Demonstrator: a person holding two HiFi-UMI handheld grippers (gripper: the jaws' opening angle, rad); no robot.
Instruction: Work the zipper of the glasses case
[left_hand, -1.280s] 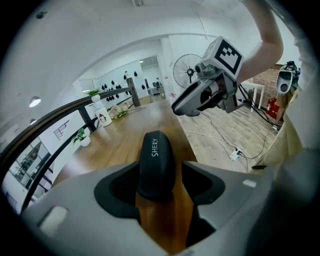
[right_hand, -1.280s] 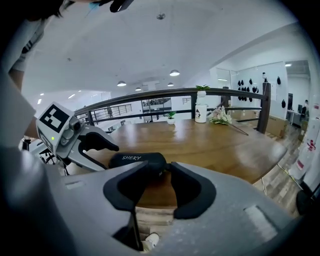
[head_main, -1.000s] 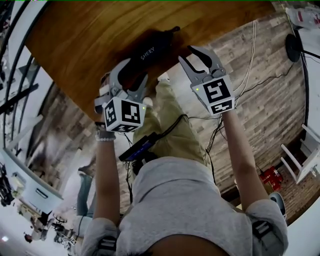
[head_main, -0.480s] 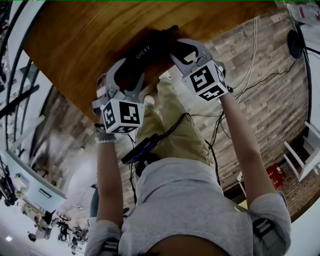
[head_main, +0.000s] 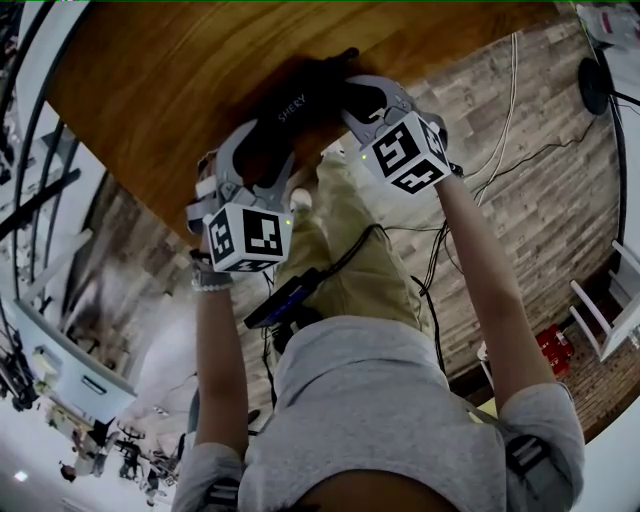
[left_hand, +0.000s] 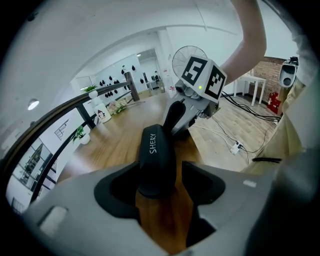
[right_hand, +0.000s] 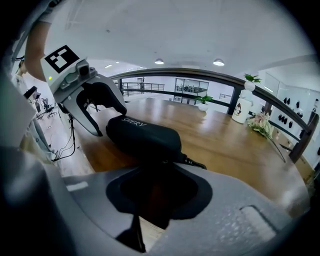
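Glasses case (head_main: 300, 100) sits on worktop (head_main: 180, 90) by its edge, left gripper (head_main: 268, 140) jaws wide astride one end, right gripper (head_main: 362, 95) jaws just been closing round its zip end, so imo clamp left first, then pinch only the zipper pull (right_hand: 195, 164).

Wood tbl (head_main: 150, 100), plank flr (head_main: 540, 200), ceiling lts (right_hand: 159, 61).

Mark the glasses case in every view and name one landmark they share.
Head view: glasses case at upper centre, lying on the wooden table near its edge.
Left gripper view: the case at centre, running away from the camera.
Right gripper view: the case just left of centre.
Shared landmark: white SHERY lettering on the case.
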